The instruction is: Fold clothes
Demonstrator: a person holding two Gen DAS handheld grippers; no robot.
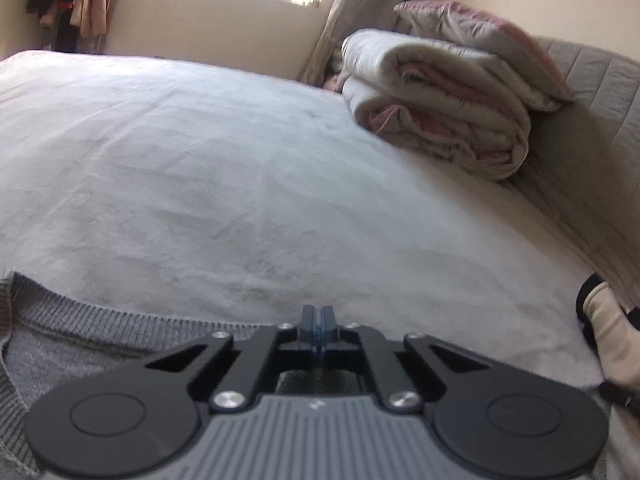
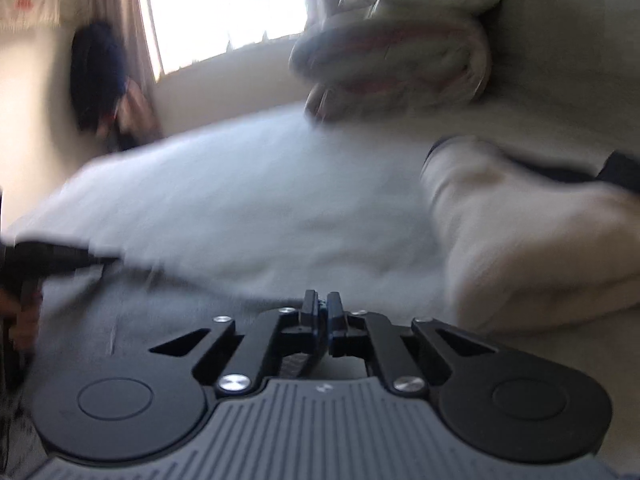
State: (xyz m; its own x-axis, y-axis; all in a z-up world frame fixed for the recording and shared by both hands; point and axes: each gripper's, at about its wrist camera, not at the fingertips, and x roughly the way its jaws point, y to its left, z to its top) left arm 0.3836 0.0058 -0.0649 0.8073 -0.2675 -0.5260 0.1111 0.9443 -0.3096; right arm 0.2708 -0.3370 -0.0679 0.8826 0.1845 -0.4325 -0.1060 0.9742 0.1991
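- A grey knit sweater (image 1: 72, 344) with a ribbed hem is lying flat at the near edge of the bed (image 1: 240, 168), its hem running toward the left claw (image 1: 318, 314).
- The left claw is pointing slightly downward over the hem, its jaws pressed together; whether fabric is pinched between them cannot be told.
- The right claw (image 2: 322, 304) is tilting low over the sweater's grey cloth (image 2: 120, 312), jaws together; the blurred view is hiding any grip.
- A cream garment (image 2: 520, 240) is lying toward the bed's right edge.
- A folded quilt (image 1: 440, 108) is sitting at the far right corner.
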